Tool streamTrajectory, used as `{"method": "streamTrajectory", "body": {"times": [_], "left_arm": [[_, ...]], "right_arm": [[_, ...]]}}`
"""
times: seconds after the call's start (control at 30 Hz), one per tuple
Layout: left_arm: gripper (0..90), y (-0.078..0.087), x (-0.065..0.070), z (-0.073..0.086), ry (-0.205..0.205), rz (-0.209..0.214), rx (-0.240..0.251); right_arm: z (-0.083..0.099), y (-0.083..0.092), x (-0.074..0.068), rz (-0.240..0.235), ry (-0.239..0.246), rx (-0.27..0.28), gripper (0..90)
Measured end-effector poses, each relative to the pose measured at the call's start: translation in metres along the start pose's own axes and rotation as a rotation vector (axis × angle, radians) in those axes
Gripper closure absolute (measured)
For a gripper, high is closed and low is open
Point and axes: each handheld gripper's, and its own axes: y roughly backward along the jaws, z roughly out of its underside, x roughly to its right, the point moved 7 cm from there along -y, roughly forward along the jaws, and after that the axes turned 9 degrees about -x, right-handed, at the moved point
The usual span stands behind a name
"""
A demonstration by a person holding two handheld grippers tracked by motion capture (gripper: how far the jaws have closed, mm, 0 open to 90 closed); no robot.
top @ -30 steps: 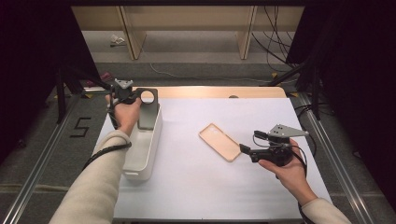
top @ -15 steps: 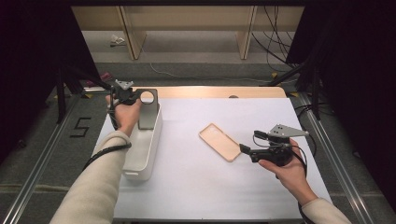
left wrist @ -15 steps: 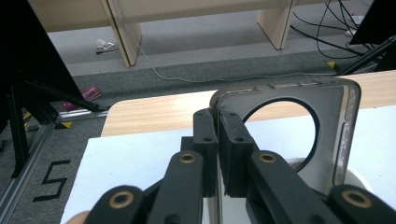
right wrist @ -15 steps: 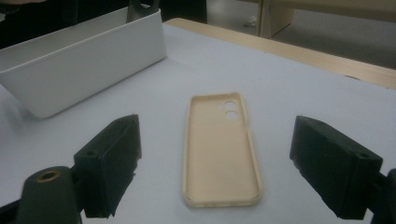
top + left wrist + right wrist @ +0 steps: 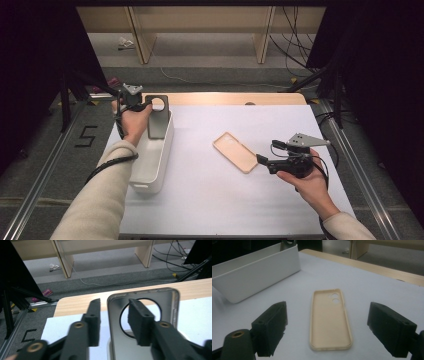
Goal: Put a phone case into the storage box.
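Observation:
A grey phone case (image 5: pixel 159 117) with a round camera hole stands upright at the far end of the white bin (image 5: pixel 150 172). My left gripper (image 5: pixel 149 106) is at the case's top. Its jaws have just been opening and now straddle the left edge of the grey phone case (image 5: pixel 165 305) without pressing on it; the left gripper (image 5: pixel 116 315) is open. A beige phone case (image 5: pixel 235 151) lies hollow side up on the white table cover. My right gripper (image 5: pixel 265 151) rests just right of it, and the right gripper (image 5: pixel 329 312) holds its jaws wide, level with the beige phone case (image 5: pixel 329 320).
The white bin (image 5: pixel 257 272) is long and stands on the left side of the table cover (image 5: pixel 210 200). A wooden table edge (image 5: pixel 225 98) runs along the back. Cables and furniture legs lie on the floor beyond.
The left gripper's jaws have parted from the grey case, which stays standing in the bin. Neither hand has moved.

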Motion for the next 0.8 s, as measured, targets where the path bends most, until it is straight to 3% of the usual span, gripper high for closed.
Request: {"method": "streamTrajectory", "body": {"times": [0.23, 0.4, 0.63, 0.8], "left_arm": [[40.1, 0.022, 0.009, -0.006, -0.022, 0.091, 0.032], [17.5, 0.043, 0.02, 0.0, -0.037, 0.187, 0.018], [3.9, 0.076, 0.036, 0.021, -0.105, 0.294, 0.017], [0.9, 0.095, 0.045, 0.041, -0.109, 0.358, 0.022]], "right_arm": [[0.0, -0.001, 0.001, 0.002, -0.003, -0.003, 17.2], [0.001, -0.001, 0.002, 0.004, -0.01, -0.01, 17.1], [0.001, -0.002, 0.003, 0.007, -0.012, -0.017, 17.0], [0.002, -0.004, 0.005, 0.01, -0.015, -0.019, 16.9]]}}
